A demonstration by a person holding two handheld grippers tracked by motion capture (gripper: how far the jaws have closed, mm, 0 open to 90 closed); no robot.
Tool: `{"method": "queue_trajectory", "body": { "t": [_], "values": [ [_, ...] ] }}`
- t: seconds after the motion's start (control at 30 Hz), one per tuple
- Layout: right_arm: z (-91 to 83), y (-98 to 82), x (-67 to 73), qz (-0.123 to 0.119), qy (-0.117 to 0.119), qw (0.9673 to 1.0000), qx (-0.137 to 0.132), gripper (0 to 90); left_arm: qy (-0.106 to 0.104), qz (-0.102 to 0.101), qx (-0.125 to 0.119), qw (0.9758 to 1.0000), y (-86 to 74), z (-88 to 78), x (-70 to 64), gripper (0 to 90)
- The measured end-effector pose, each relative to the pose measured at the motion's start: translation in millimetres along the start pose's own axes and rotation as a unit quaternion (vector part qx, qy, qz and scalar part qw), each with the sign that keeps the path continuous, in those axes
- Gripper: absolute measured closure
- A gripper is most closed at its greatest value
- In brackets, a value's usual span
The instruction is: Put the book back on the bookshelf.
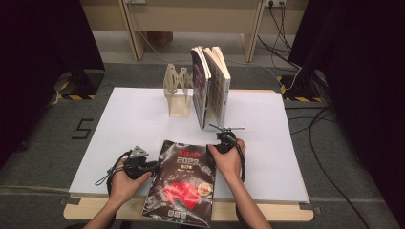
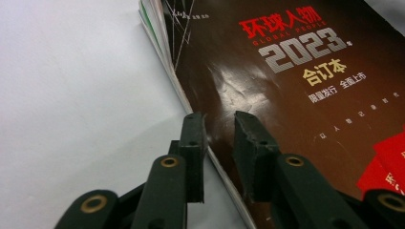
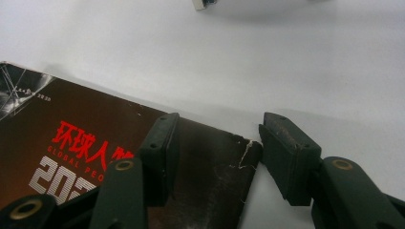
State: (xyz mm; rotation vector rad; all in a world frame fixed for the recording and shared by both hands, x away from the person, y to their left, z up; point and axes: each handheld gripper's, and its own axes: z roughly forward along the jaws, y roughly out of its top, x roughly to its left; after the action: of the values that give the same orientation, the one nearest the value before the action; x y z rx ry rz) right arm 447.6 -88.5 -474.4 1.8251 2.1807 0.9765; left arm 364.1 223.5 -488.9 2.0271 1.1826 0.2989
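A dark glossy magazine (image 1: 184,181) with red and white lettering lies flat at the near edge of the white board (image 1: 129,119), its bottom hanging over the table's front. My left gripper (image 1: 153,167) is at the magazine's left edge. In the left gripper view its jaws (image 2: 219,119) straddle the spine edge of the magazine (image 2: 286,95) with a gap, open. My right gripper (image 1: 218,148) is at the top right corner. In the right gripper view its jaws (image 3: 217,121) stand wide, one over the magazine's cover (image 3: 71,143), one past the worn corner, open.
Two books (image 1: 210,86) stand upright at the back of the board beside a pale wooden bookend (image 1: 175,90). The wooden table edge (image 1: 95,210) shows under the board. Cables (image 1: 315,143) trail on the grey floor at the right.
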Motion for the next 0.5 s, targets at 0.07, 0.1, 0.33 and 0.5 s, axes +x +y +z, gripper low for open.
{"method": "queue_trajectory", "body": {
  "t": [0.07, 0.1, 0.33, 0.5],
  "values": [
    [0.8, 0.6, 0.7, 0.0, -0.001, 1.0, -0.001, 49.2, 0.001, -0.003, 0.002, 1.0, -0.4, -0.6, -0.6, 72.8],
    [1.4, 1.2, 1.2, 0.001, 0.0, 1.0, -0.002, 49.2, 0.002, 0.0, 0.002, 1.0, -0.6, -0.9, -1.1, 72.6],
    [9.3, 6.0, 7.5, -0.02, -0.001, 0.9998, -0.009, 47.6, 0.0, 0.001, 0.003, 1.0, -3.4, -3.7, -0.7, 71.7],
    [6.8, 5.4, 4.6, -0.013, 0.004, 0.9999, -0.003, 48.7, 0.002, 0.002, 0.001, 1.0, -4.1, -3.5, -0.9, 71.7]
  ]
}}
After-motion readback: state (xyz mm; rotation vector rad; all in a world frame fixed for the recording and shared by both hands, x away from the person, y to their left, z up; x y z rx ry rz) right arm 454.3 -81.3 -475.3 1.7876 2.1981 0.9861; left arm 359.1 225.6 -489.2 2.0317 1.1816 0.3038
